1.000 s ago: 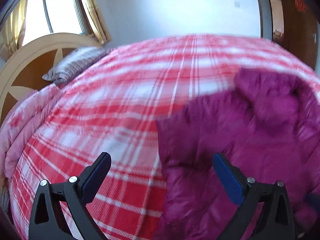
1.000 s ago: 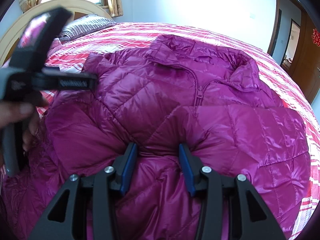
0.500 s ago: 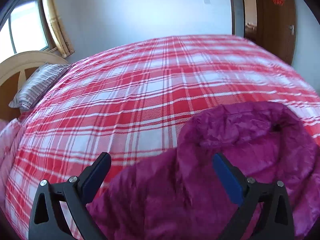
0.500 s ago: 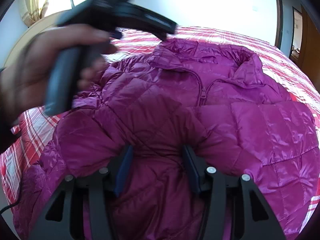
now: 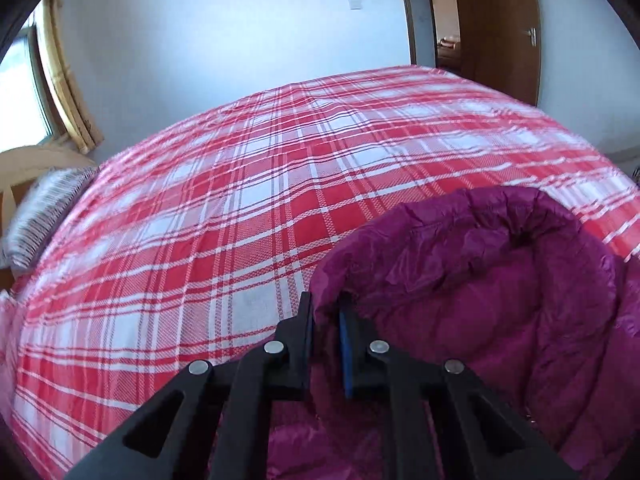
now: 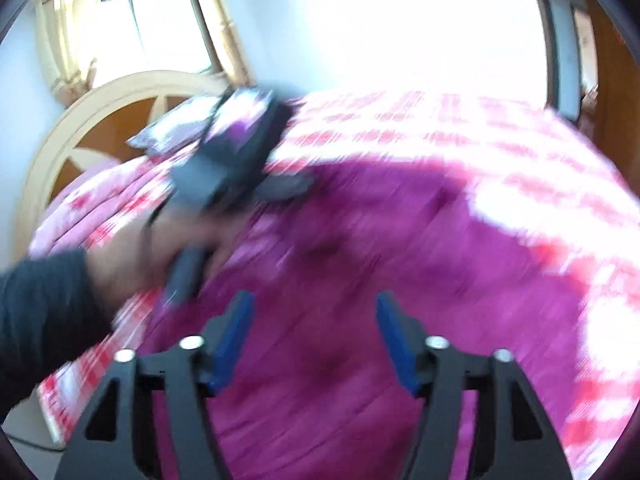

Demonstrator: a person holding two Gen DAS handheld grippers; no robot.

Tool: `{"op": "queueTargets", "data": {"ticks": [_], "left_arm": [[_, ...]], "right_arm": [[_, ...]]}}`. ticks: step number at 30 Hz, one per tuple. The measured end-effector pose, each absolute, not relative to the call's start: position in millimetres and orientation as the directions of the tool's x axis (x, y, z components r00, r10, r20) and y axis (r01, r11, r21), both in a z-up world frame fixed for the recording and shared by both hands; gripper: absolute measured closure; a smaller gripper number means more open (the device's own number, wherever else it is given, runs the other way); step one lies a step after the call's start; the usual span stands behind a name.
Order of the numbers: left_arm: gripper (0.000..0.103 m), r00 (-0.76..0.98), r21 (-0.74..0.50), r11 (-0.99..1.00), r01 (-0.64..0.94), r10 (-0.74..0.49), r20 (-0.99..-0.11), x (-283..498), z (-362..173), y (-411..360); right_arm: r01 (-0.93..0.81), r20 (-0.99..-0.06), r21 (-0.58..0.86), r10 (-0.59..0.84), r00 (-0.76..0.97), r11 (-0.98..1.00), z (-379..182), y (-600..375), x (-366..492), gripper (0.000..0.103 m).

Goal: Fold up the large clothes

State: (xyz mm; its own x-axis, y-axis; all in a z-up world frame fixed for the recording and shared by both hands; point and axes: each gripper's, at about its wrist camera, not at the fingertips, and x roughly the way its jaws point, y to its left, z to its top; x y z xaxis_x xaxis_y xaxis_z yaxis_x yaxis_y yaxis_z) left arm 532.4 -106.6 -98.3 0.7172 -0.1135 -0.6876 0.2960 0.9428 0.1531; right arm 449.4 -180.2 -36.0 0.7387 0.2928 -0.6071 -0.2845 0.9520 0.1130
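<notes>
A magenta quilted down jacket (image 5: 480, 320) lies on the red and white plaid bed (image 5: 240, 200). My left gripper (image 5: 326, 320) is shut on the jacket's collar edge at its near left side. In the blurred right wrist view the jacket (image 6: 360, 280) spreads across the bed, and my right gripper (image 6: 314, 312) is open above it with nothing between its blue pads. The left gripper's body and the hand holding it (image 6: 224, 168) show at the upper left of that view, over the jacket's collar end.
A striped pillow (image 5: 40, 216) and a cream arched headboard (image 6: 100, 120) stand at the left. A window with yellow curtains (image 6: 160, 20) is behind them. A brown door (image 5: 500, 28) is at the far right. A folded pink quilt (image 6: 100, 208) lies by the headboard.
My left gripper moved from open above the bed to the collar and shut on it. My right gripper let go of the jacket fold, opened and is moving fast, blurring its view.
</notes>
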Motion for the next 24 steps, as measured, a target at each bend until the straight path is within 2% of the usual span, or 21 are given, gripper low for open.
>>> {"op": "queueTargets", "data": {"ticks": [3, 5, 8, 9, 10, 11, 16, 20, 22, 24], "left_arm": [[0.092, 0.717, 0.140, 0.942, 0.304, -0.129, -0.685, 530.5, -96.9, -102.2], [0.092, 0.714, 0.132, 0.942, 0.309, -0.138, -0.686, 529.1, -97.6, -100.1], [0.092, 0.709, 0.133, 0.939, 0.316, -0.141, -0.691, 528.4, -100.2, -96.6], [0.092, 0.707, 0.134, 0.939, 0.316, -0.139, -0.693, 528.3, -101.1, -94.7], [0.092, 0.706, 0.131, 0.939, 0.317, -0.141, -0.694, 527.9, -101.5, -92.9], [0.092, 0.703, 0.125, 0.939, 0.322, -0.148, -0.696, 527.1, -102.2, -90.4], [0.091, 0.694, 0.088, 0.941, 0.327, -0.175, -0.699, 518.8, -102.6, -80.2], [0.088, 0.669, -0.085, 0.956, 0.280, -0.258, -0.697, 512.6, -92.1, -59.1], [0.080, 0.685, -0.163, 0.956, 0.245, -0.290, -0.668, 512.8, -83.1, -50.7], [0.069, 0.708, -0.171, 0.961, 0.216, -0.275, -0.650, 517.0, -74.7, -54.0]], "right_arm": [[-0.193, -0.655, 0.039, 0.172, 0.736, 0.980, -35.7, -203.0, 517.4, 0.030], [-0.203, -0.710, 0.001, 0.144, 0.689, 0.979, -49.0, -208.3, 566.2, 0.030], [-0.244, -0.732, -0.079, 0.109, 0.672, 0.967, -65.7, -203.0, 603.9, 0.037], [-0.268, -0.745, -0.111, 0.098, 0.660, 0.957, -72.8, -200.2, 611.4, 0.053], [-0.291, -0.763, -0.122, 0.098, 0.639, 0.949, -79.1, -198.8, 616.1, 0.084], [-0.320, -0.765, -0.121, 0.117, 0.633, 0.940, -82.8, -196.5, 615.7, 0.089], [-0.368, -0.733, -0.152, 0.145, 0.665, 0.918, -92.2, -214.1, 583.2, 0.090], [-0.366, -0.691, -0.221, 0.119, 0.713, 0.904, -102.0, -221.6, 566.2, 0.090], [-0.373, -0.665, -0.292, 0.093, 0.741, 0.881, -108.8, -217.1, 557.6, 0.090], [-0.376, -0.670, -0.320, 0.074, 0.739, 0.870, -114.5, -212.9, 558.2, 0.090]]}}
